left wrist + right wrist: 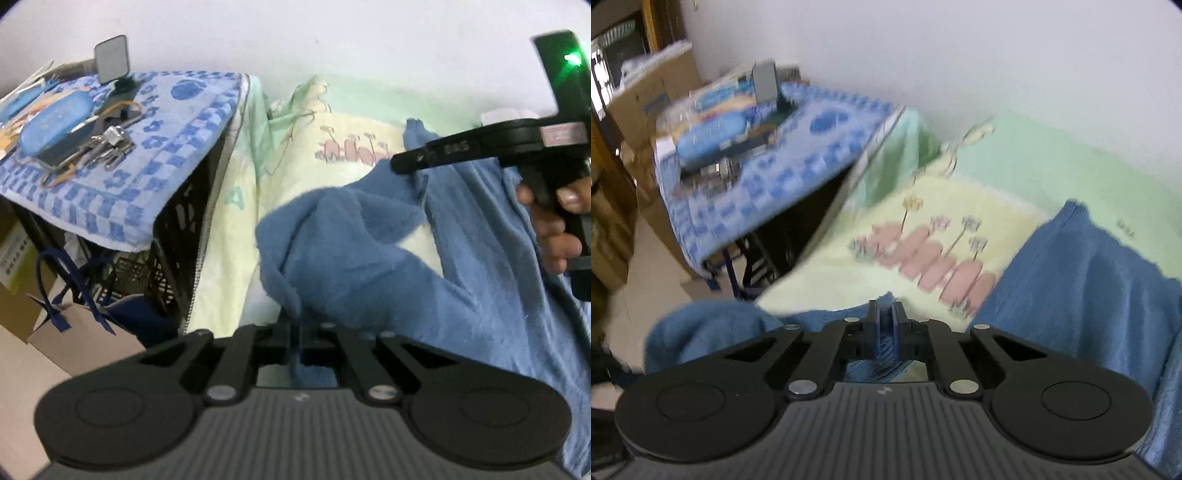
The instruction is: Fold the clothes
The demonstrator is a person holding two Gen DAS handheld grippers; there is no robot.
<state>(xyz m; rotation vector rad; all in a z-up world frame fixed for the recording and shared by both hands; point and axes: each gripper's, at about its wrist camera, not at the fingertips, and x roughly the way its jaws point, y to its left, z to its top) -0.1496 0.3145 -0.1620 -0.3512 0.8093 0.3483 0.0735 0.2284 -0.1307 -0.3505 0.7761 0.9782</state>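
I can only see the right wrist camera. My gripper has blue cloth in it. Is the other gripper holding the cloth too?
Observer: Yes. The left gripper is shut on an edge of the blue cloth.
Operator: Can you see my gripper from there?
Observer: Yes. The right gripper shows from the side, with a hand wrapped around its handle.
Operator: What's the blurry stuff on the checked towel?
Observer: In the left view it's sharp. A bunch of keys lies on the checked towel.
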